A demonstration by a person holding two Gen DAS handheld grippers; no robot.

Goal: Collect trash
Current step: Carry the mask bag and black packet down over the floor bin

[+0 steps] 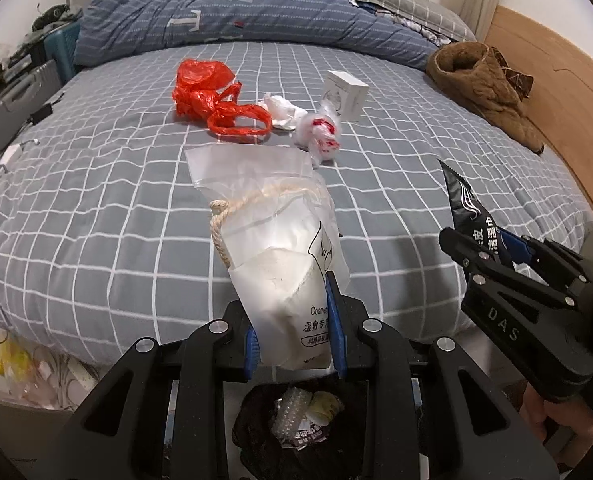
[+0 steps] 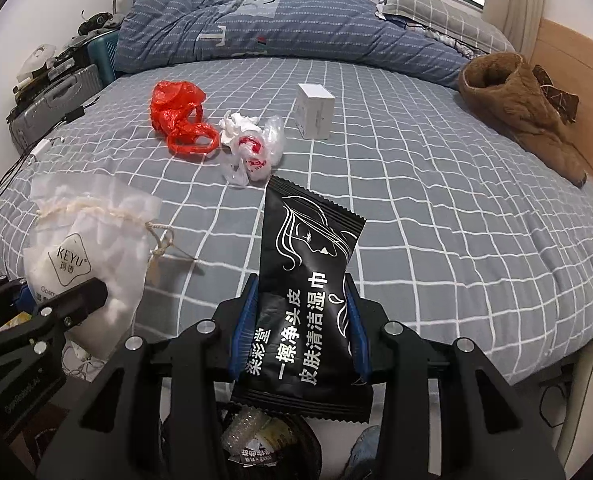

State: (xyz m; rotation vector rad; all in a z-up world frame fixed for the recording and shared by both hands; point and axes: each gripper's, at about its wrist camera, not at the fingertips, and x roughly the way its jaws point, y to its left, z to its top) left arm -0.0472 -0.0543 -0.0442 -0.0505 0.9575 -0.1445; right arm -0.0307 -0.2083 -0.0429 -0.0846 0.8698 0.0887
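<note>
The left gripper [image 1: 296, 336] is pinching a white pouch [image 1: 280, 248] with a rope drawstring, holding it upright right above the black trash bin [image 1: 296, 432] (already some wrappers in there). The right gripper [image 2: 300, 340] is clamping a black wipes packet [image 2: 304, 280] between its blue pads, also over the bin. Farther off on the checked bed [image 2: 436, 240] are lying a red plastic bag [image 2: 178, 116], crumpled tissue [image 2: 236, 124], a knotted clear bag [image 2: 256, 148] and a small white box [image 2: 314, 110]. Nothing is blocking them.

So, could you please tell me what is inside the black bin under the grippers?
The black bin holds a bubble-wrap piece and a yellowish wrapper. Anything deeper is hidden by these and the grippers' arms.
</note>
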